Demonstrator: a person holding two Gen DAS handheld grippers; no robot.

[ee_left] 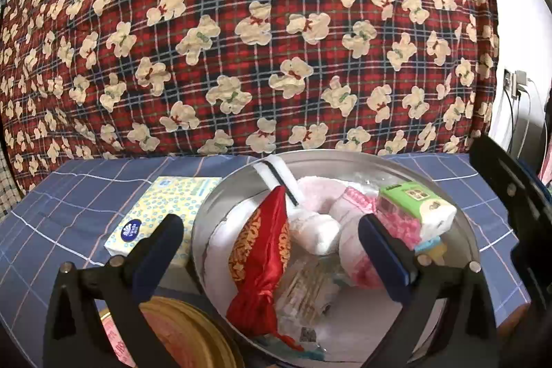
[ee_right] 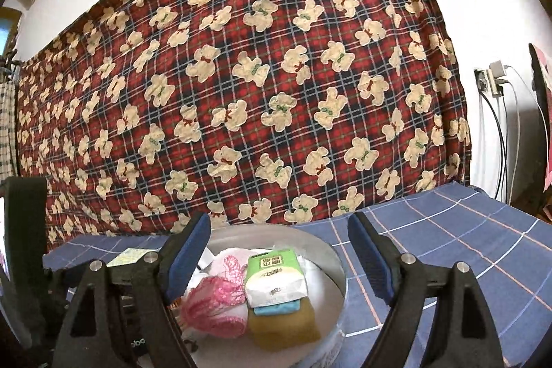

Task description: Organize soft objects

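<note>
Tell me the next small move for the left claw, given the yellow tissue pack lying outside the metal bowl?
Probably swing the open, empty left claw left and down over the yellow dotted tissue pack. It lies flat on the blue checked cloth just outside the round metal bowl, while the red satin pouch and other soft things already sit inside.

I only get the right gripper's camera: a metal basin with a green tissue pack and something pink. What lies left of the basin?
Observer: A yellow dotted tissue pack lies on the blue checked cloth beside the basin.
Operator: Anything red in the basin?
Observer: Yes, a red and gold pouch, near the middle.
Operator: Is the other gripper holding something?
Observer: No, the left gripper is open, over the basin.
</note>
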